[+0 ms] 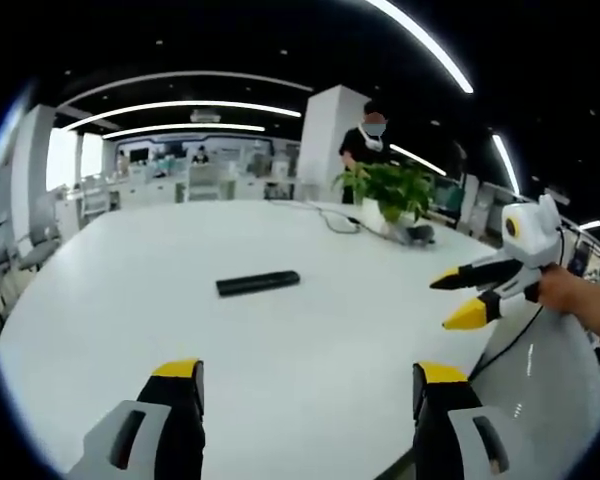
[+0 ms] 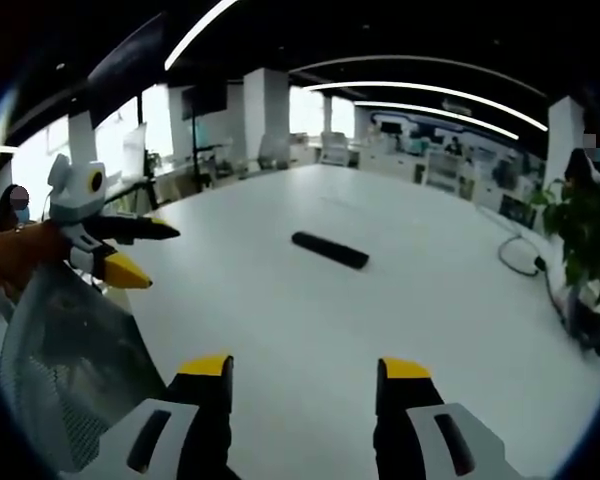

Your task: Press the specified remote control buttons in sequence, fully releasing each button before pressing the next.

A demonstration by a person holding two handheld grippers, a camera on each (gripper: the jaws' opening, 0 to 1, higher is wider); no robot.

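Black remote [image 1: 258, 283] lies flat on white table [image 1: 130, 300].

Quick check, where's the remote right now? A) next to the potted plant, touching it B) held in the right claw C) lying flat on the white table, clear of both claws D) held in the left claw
C: the remote lies flat on the white table, out ahead of the open left claw; in the right gripper view it sits beyond the open right claw, apart from the potted plant.

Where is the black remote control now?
The remote control lies flat mid-table, untouched, ahead of both open claws; the potted plant stands farther back.
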